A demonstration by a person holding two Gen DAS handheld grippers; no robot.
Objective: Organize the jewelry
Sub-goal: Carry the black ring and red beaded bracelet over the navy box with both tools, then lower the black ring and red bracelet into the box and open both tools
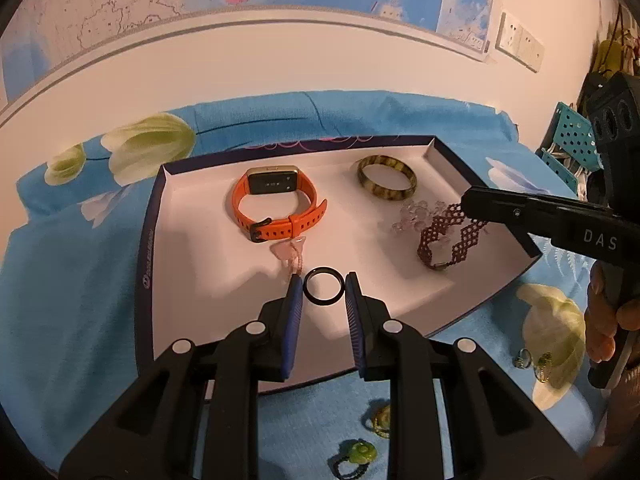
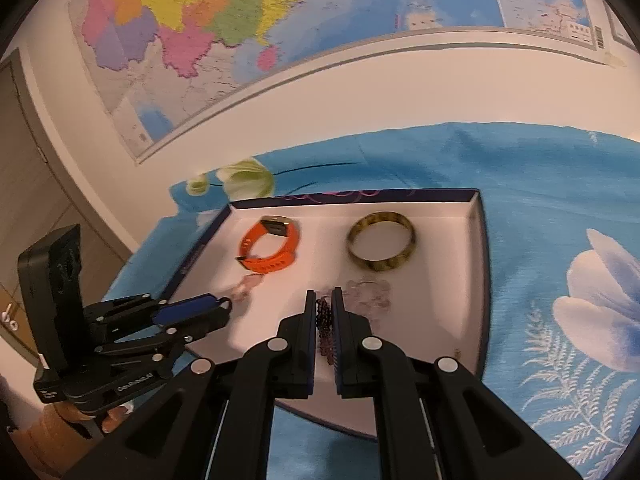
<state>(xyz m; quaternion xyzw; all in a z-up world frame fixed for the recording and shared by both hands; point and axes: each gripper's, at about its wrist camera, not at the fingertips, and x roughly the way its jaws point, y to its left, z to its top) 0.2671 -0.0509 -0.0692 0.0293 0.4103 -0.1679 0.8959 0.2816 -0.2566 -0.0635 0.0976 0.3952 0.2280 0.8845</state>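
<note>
My left gripper (image 1: 323, 280) is shut on a thin black ring (image 1: 323, 303), held just above the near part of the white tray (image 1: 208, 240). In the right wrist view that gripper (image 2: 222, 307) shows at the tray's left side. My right gripper (image 2: 325, 294) is shut on a maroon lace bracelet (image 2: 325, 320). From the left wrist view the bracelet (image 1: 434, 232) hangs from the right gripper (image 1: 466, 204) over the tray's right side. In the tray lie an orange watch (image 1: 276, 204), a tortoiseshell bangle (image 1: 386, 178), a clear bead bracelet (image 1: 416, 216) and a pink pendant (image 1: 290, 250).
The dark-rimmed tray (image 2: 440, 280) sits on a blue flowered cloth (image 2: 540, 208). Several small rings lie on the cloth near its front edge, among them a green one (image 1: 356, 454) and a yellow one (image 1: 380, 420). A teal perforated basket (image 1: 576, 136) stands at the right. A hand (image 1: 604, 320) grips the right tool.
</note>
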